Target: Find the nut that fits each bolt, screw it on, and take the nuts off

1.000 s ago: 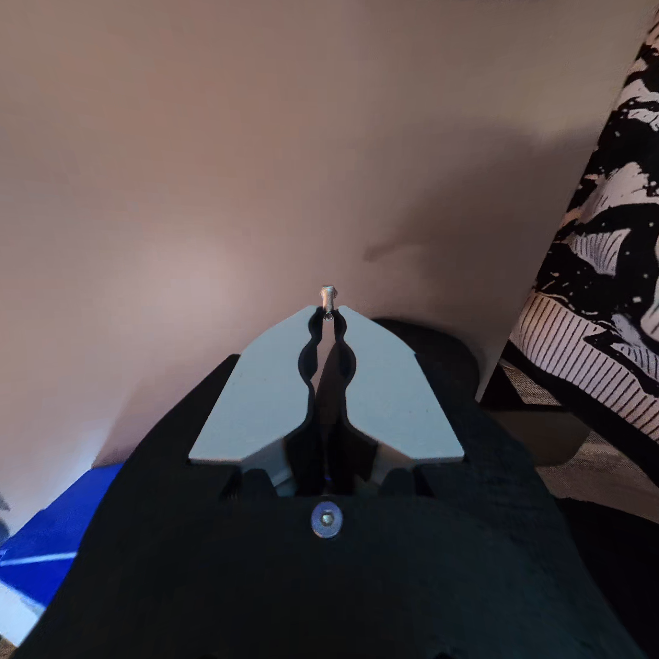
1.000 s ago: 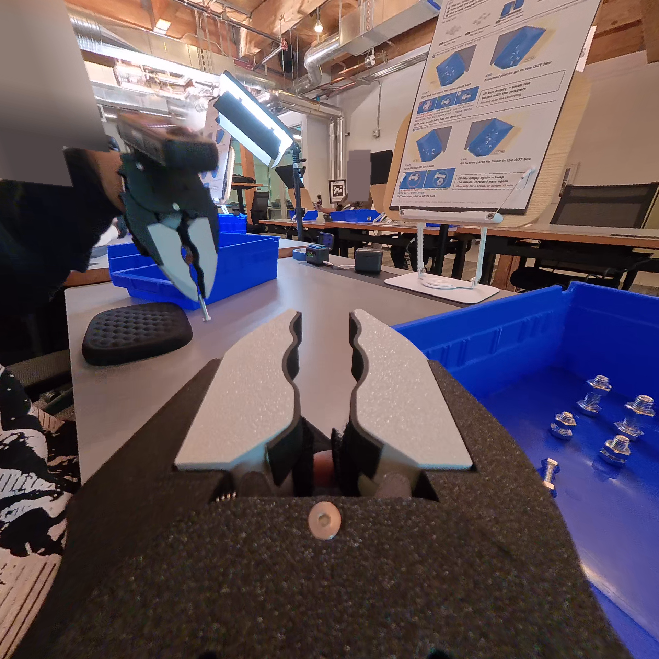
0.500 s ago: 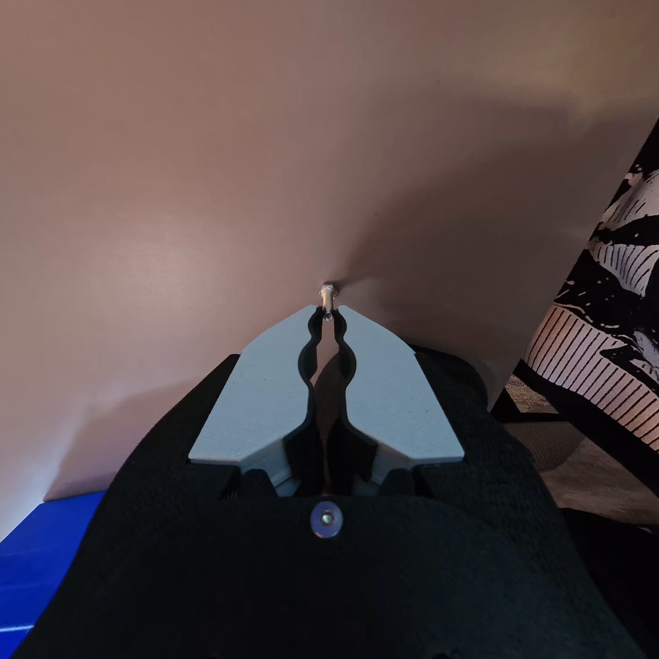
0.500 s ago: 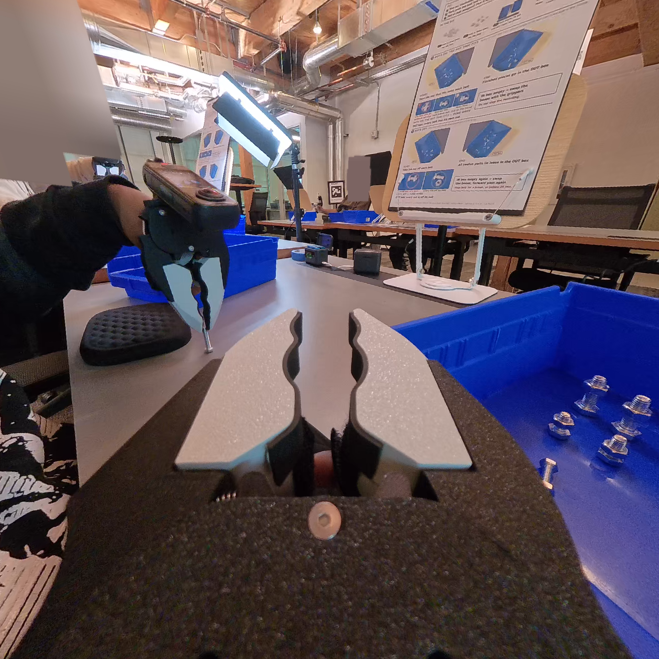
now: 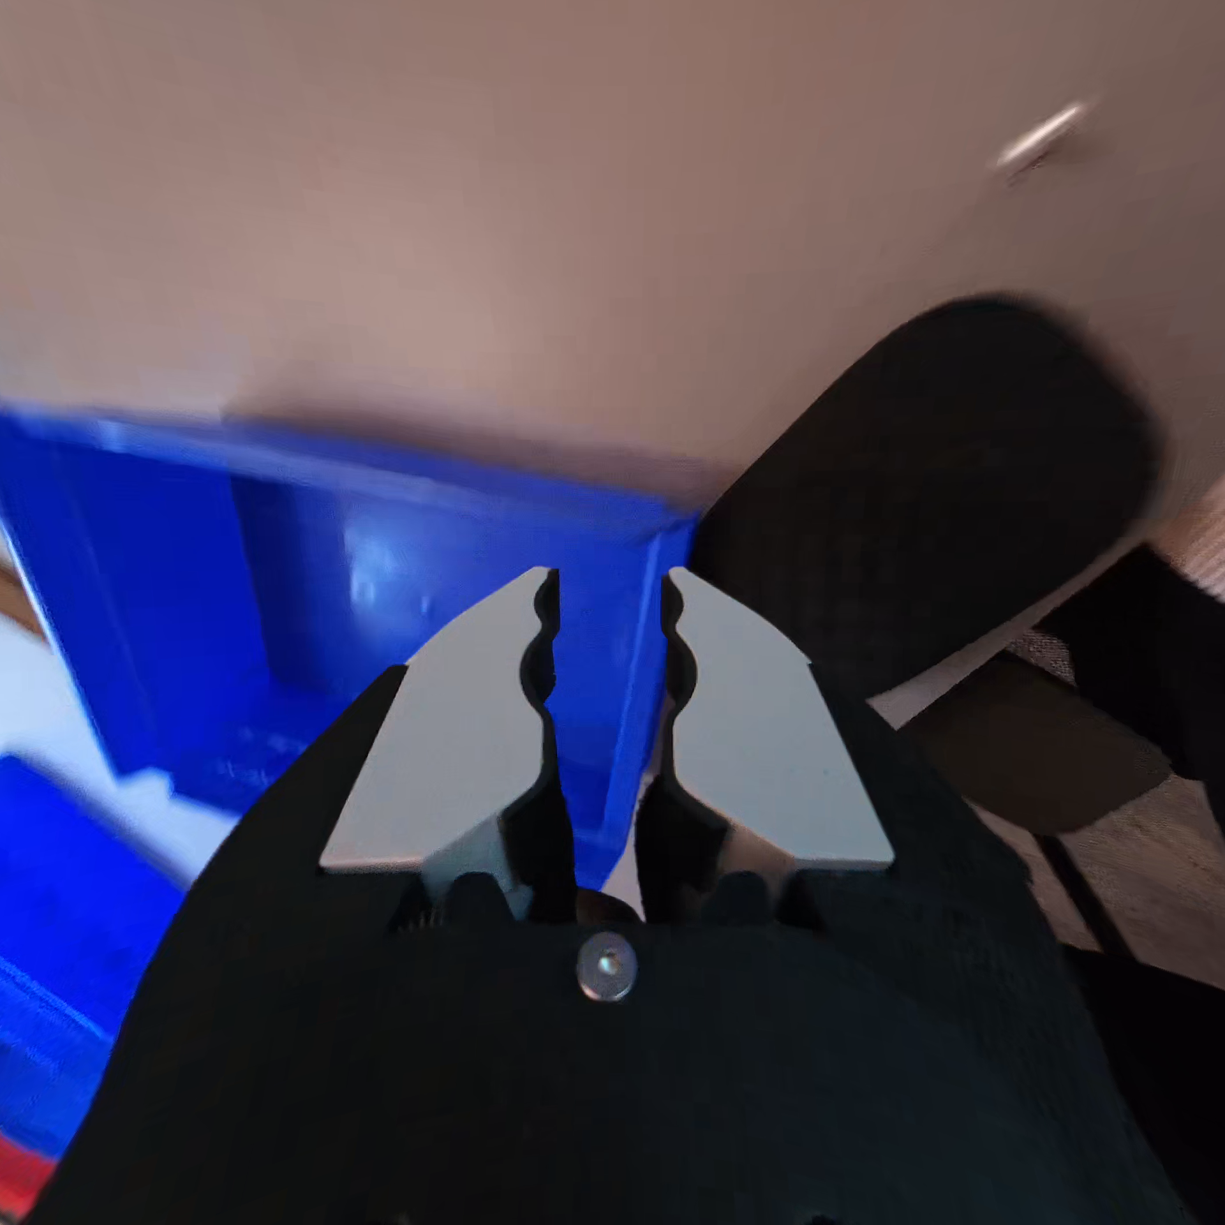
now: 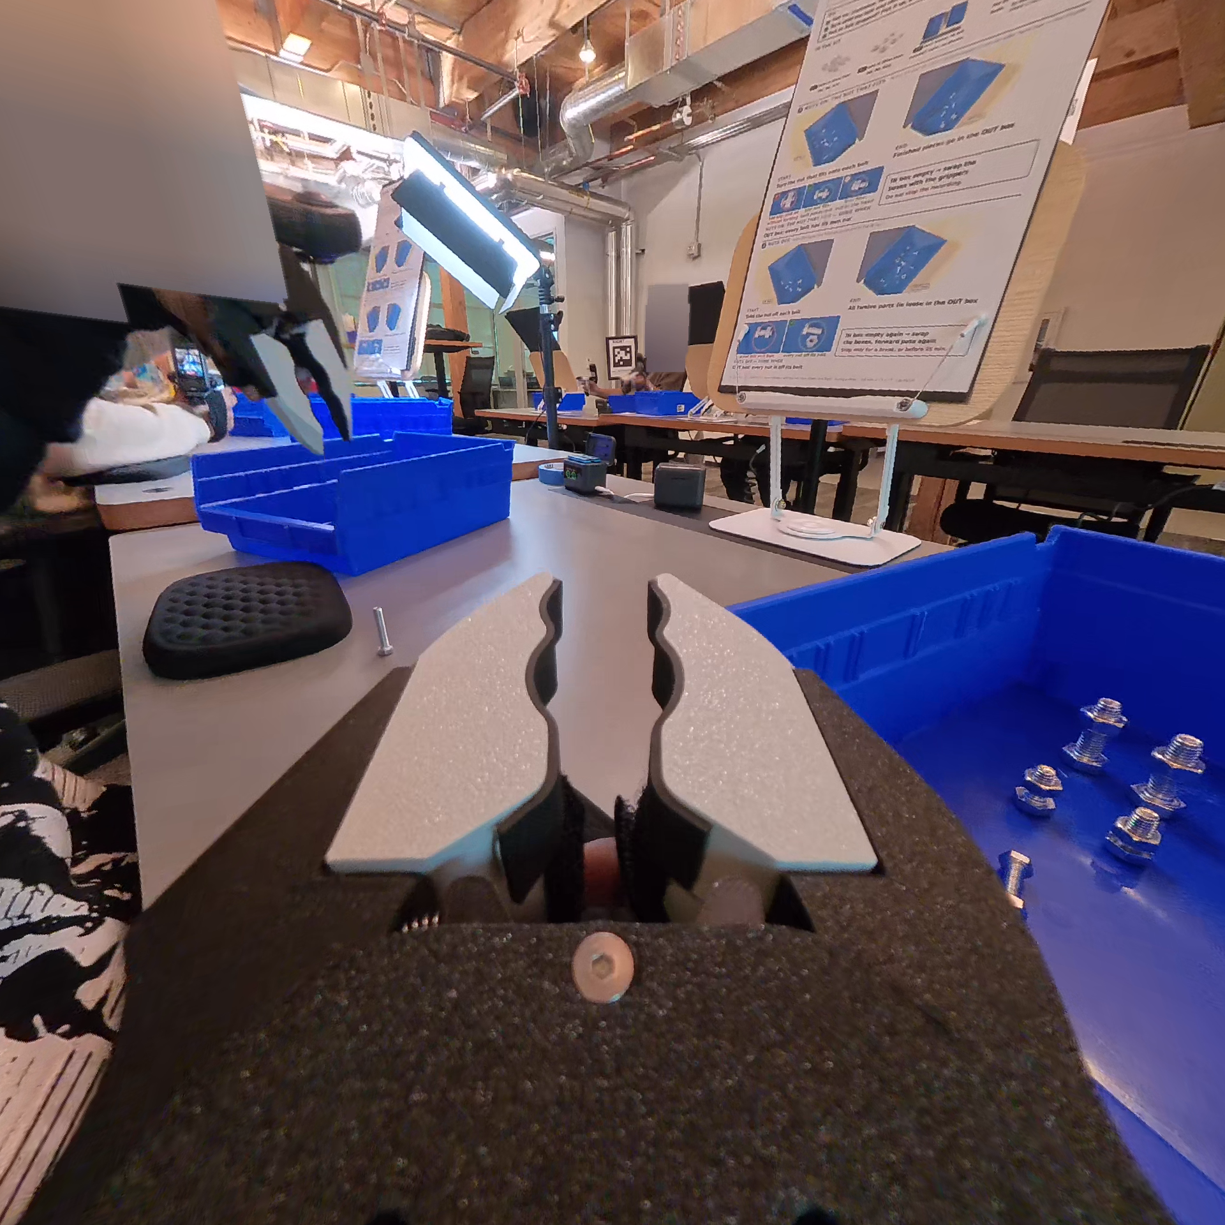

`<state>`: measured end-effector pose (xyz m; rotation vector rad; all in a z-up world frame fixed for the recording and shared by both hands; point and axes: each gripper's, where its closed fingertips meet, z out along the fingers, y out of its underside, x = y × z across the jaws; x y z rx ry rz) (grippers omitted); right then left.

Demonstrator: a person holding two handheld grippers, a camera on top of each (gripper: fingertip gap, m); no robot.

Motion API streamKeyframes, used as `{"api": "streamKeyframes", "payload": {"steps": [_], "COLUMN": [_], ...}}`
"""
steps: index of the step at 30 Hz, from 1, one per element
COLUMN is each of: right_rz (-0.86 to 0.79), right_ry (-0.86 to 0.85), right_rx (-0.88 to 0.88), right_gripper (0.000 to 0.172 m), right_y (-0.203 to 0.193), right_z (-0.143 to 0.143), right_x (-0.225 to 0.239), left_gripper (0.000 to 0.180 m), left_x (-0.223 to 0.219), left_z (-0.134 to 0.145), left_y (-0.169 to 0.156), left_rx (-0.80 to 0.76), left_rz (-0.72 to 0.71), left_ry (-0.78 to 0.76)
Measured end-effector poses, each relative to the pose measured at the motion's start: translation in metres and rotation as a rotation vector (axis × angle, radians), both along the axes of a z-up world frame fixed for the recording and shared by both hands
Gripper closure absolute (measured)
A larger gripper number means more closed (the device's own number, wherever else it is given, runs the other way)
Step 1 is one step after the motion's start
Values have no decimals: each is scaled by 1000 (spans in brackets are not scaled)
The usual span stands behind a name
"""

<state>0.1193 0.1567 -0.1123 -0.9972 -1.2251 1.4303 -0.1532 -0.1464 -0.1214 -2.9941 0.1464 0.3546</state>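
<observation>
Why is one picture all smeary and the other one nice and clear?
Left wrist view: motion blur smears the blue bin, the black pad and a bolt on the table; only its own tongs look sharp. Right wrist view: crisp, brightly lit by a lamp panel, straight edges bent by the wide lens.
</observation>
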Motion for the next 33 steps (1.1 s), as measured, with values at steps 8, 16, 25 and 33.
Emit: {"api": "streamKeyframes", "payload": {"steps": [8, 16, 25, 33], "right_rz": [1, 3, 4, 2], "right_ry": [-13, -10, -8, -6], "right_rx": [8, -5, -11, -9], "right_gripper": [147, 147, 147, 147], "right_y": [-1, 0, 0, 0], "right_z": [-2, -2, -1, -1], "right_x": [-2, -2, -2, -1], "left_gripper": [156, 157, 161, 168], "left_x": [-71, -97, -102, -98], "left_z": [-70, -101, -113, -116], "left_y": [-107, -131, -138, -141], "left_rx": [-286, -409, -452, -445], "left_rz": [357, 463, 486, 495], "left_ry": [-108, -158, -184, -211]}}
